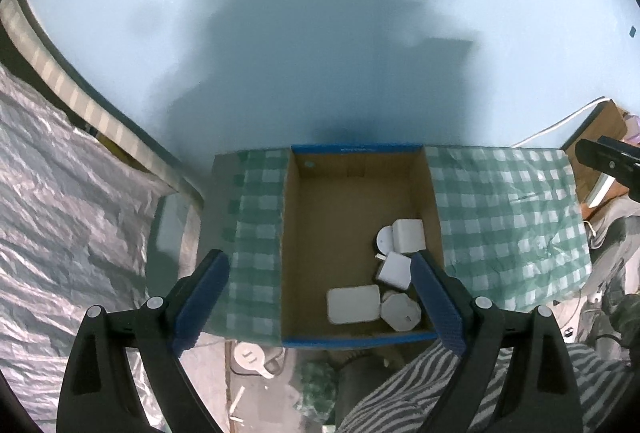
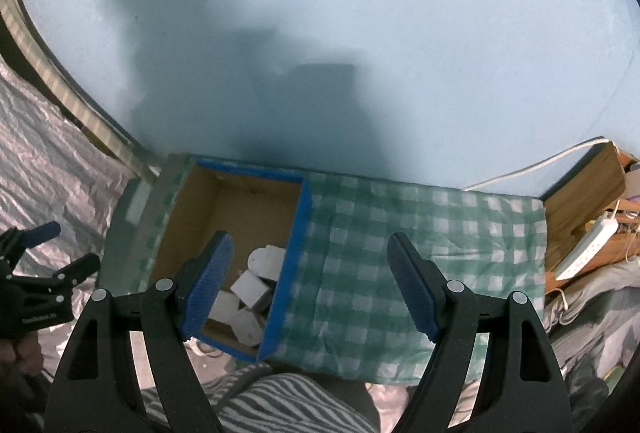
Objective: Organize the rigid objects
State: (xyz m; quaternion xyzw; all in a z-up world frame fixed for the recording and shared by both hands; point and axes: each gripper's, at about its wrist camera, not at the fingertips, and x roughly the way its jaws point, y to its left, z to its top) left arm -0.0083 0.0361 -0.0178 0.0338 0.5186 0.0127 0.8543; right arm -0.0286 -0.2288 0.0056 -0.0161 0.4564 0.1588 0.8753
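Left gripper [image 1: 320,297] hangs over the cardboard box [image 1: 328,233], jaws spread wide, nothing between them. Right gripper [image 2: 310,287] likewise spread and empty, above the green checked cloth [image 2: 400,229] just beside the box's blue-edged wall. White rigid objects [image 1: 384,273] lie clustered in the box's near right corner, touching one another. Box sits against the pale blue wall [image 1: 320,13].
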